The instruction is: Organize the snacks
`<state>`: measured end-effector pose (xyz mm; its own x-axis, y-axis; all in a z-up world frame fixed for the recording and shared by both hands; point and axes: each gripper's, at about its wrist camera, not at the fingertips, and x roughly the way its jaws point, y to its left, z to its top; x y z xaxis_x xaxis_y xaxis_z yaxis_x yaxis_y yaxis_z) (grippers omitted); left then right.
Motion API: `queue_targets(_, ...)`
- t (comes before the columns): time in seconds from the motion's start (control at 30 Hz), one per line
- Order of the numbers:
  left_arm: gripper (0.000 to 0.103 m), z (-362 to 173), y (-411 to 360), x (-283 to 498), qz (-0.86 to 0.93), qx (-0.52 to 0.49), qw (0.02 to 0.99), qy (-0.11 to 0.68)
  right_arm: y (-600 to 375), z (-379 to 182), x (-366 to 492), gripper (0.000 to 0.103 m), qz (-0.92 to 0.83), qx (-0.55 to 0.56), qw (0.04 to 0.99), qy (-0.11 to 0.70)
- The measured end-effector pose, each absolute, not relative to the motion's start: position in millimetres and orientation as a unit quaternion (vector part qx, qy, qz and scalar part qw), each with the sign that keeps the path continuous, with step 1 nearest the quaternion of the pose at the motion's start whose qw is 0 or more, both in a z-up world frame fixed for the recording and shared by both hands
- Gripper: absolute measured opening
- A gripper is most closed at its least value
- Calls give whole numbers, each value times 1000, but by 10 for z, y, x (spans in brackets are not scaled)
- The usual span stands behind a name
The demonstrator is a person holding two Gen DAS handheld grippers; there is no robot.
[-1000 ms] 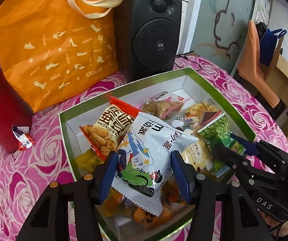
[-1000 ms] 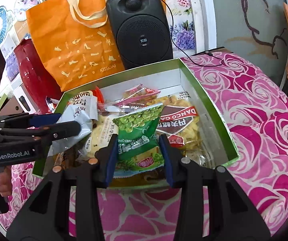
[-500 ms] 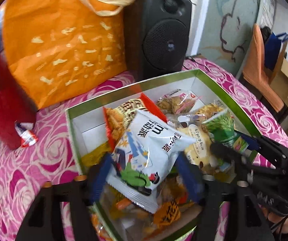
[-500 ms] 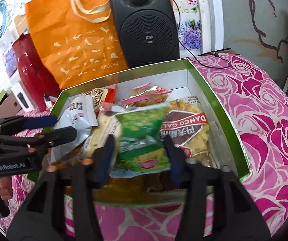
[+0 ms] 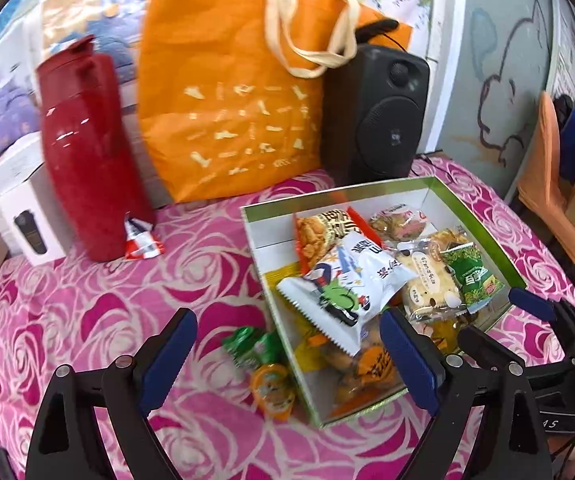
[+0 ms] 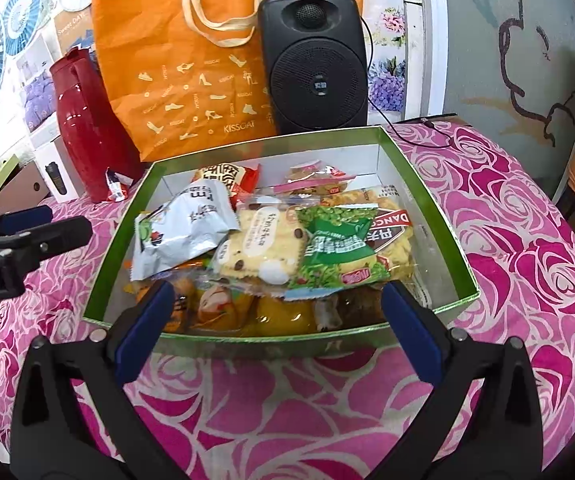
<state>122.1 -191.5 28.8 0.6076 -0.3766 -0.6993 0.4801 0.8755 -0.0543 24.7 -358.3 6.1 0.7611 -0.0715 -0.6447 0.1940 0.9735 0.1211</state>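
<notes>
A green-rimmed box (image 6: 427, 184) on the pink rose tablecloth holds several snack packets. A white cartoon bag (image 5: 347, 284) lies on the pile at its left side, and a green pea packet (image 6: 339, 252) lies near its front right. My left gripper (image 5: 287, 356) is open and holds nothing, just off the box's left front corner. Small green packets (image 5: 251, 346) and an orange jelly cup (image 5: 273, 390) lie on the cloth between its fingers. My right gripper (image 6: 279, 326) is open too, at the box's front wall, nothing between its pads.
Behind the box stand an orange tote bag (image 5: 239, 120), a black speaker (image 6: 315, 64) with a cable, and a red flask (image 5: 87, 152) with a small red-white wrapper (image 5: 141, 240) at its foot. A chair with orange cloth (image 5: 551, 184) is at the right.
Both grippers opened, letting the white bag and the green pea packet drop onto the pile in the box, then drew back. The left one also swung left.
</notes>
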Motion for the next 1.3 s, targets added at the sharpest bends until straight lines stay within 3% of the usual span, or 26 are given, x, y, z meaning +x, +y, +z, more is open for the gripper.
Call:
queue_targets(0.37, 94, 324, -1300, 1086, -218, 29, 905, 365, -3213, 190, 145, 103, -38, 77, 937, 339)
queue_targets(0.7, 94, -18, -556, 1164, -189, -15, 900, 393, -2531, 63, 251, 103, 38, 43, 932, 358)
queue_targets(0.8, 92, -126, -657, 1155, -233, -4, 887, 400, -2409, 27, 272, 95, 40, 25, 931, 362)
queue_targets(0.87, 79, -199, -780, 1174, -261, 7, 876, 405, -2400, 21, 264, 94, 41, 25, 931, 363)
queue_targets(0.93, 56, -306, -957, 1241, -298, 14, 853, 428, -2416, 25, 247, 93, 37, 25, 931, 363)
queue_targets(1.0, 51, -403, -1121, 1307, -316, 19, 839, 444, -2443, 16, 230, 93, 31, 25, 930, 364)
queue_targets(1.17, 51, -560, -1478, 1426, -339, 33, 818, 463, -2580, -51, 202, 93, 15, 34, 928, 371)
queue_targets(1.3, 31, -686, -1664, 1512, -350, 51, 801, 482, -2656, -83, 217, 90, 10, 45, 927, 372)
